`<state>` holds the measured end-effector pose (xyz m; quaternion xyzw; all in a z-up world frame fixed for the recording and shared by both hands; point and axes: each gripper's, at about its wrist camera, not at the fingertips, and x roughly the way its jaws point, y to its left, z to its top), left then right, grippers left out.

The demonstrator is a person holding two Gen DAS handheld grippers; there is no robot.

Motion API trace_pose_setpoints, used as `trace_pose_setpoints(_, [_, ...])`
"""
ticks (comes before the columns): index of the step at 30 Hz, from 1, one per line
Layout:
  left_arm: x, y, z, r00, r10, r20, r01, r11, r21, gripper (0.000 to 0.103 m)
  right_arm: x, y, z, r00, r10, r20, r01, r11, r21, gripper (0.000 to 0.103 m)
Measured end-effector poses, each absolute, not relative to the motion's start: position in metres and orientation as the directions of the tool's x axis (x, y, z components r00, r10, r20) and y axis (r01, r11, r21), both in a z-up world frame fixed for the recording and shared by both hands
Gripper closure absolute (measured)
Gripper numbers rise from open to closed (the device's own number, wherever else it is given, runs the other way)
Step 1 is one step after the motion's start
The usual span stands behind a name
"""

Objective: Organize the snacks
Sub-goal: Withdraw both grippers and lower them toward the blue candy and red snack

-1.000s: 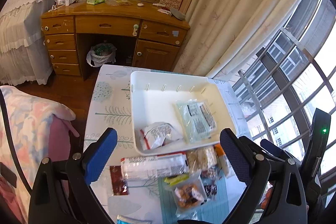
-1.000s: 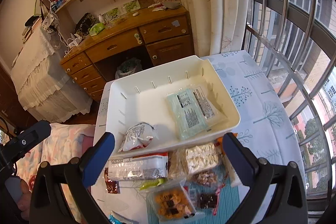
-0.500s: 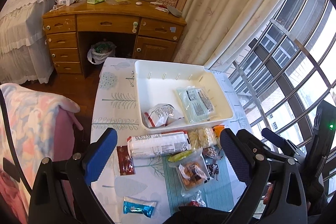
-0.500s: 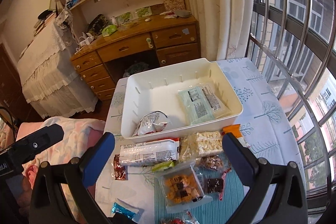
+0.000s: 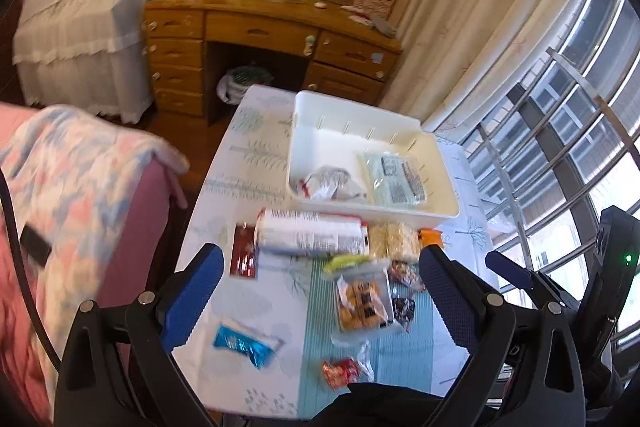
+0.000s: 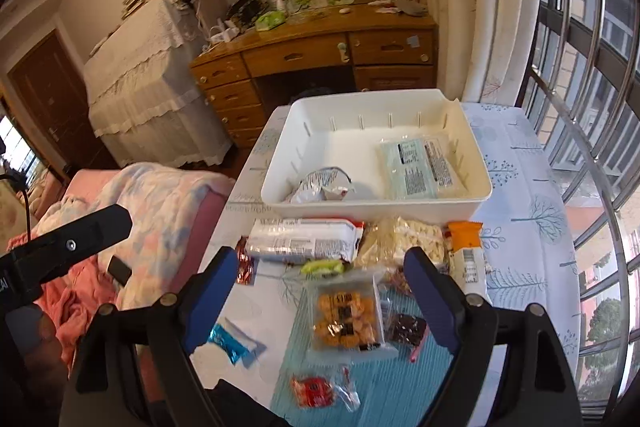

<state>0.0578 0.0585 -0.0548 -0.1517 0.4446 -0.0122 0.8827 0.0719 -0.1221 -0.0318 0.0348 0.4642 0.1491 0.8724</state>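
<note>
A white bin [image 5: 372,215] [image 6: 376,205] stands on the far half of the small table. It holds a crumpled white-and-red packet [image 5: 332,183] [image 6: 320,187] and pale green flat packs [image 5: 392,179] [image 6: 420,167]. In front of it lie a long white biscuit pack [image 5: 312,237] [image 6: 300,241], a clear pack of golden snacks [image 5: 362,301] [image 6: 346,317], a blue wrapper [image 5: 244,341] [image 6: 230,341] and a red packet [image 5: 340,373] [image 6: 314,391]. My left gripper [image 5: 318,267] hangs open above these. My right gripper [image 6: 320,263] is closing, nothing between its jaws.
A pink seat with a patterned blanket [image 5: 80,187] [image 6: 160,211] borders the table's left edge. A wooden desk [image 5: 272,35] [image 6: 320,55] stands behind, with curtain and barred window [image 6: 580,107] to the right. An orange-topped pack [image 6: 464,247] and several small sachets lie near the bin.
Both grippers have drawn back from the bin, so the blue wrapper and red packet at the near edge now show. The right gripper's jaws stand narrower than before.
</note>
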Motion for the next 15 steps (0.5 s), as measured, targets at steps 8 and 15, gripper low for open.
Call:
trace_pose_setpoints(8, [0.012, 0.037, -0.087, 0.542, -0.094, -0.835, -0.3, 0.907, -0.297, 0.005, 0.051, -0.145, -0.045, 0.433, 0.385, -0.815, -0.377, 0.899, 0.224, 0.017])
trace_pose_setpoints(15, [-0.017, 0.038, -0.115, 0.465, -0.058, -0.883, -0.458, 0.839, -0.296, 0.005, 0.045, -0.149, -0.055, 0.355, 0.411, -0.839, -0.453, 0.861, 0.23, 0.017])
